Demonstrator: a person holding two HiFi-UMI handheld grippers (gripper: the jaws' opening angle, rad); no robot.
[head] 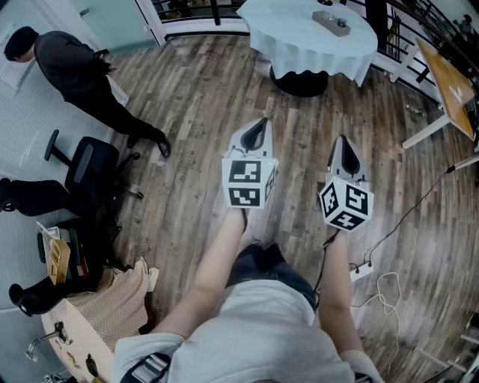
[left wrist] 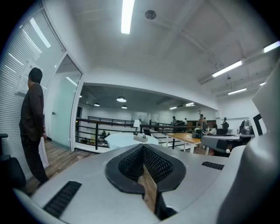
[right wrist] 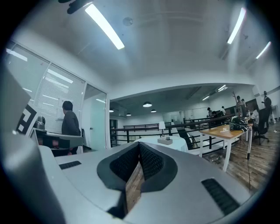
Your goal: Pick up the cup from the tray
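A round table with a white cloth (head: 299, 37) stands ahead on the wooden floor, and a small grey tray (head: 331, 22) lies on top of it. The cup is too small to make out. Both grippers hang in the air well short of the table, pointing toward it. My left gripper (head: 258, 126) is shut with nothing in it, and so is my right gripper (head: 343, 143). In the left gripper view the shut gripper (left wrist: 142, 147) points at the far table (left wrist: 124, 140). The right gripper view shows the shut gripper (right wrist: 140, 145) below the tray (right wrist: 165, 140).
A person in dark clothes (head: 75, 67) stands at the far left by a black office chair (head: 86, 168). A wooden desk (head: 449, 82) and a railing (head: 397, 37) lie to the right. A power strip with cables (head: 361, 271) is on the floor by my right side.
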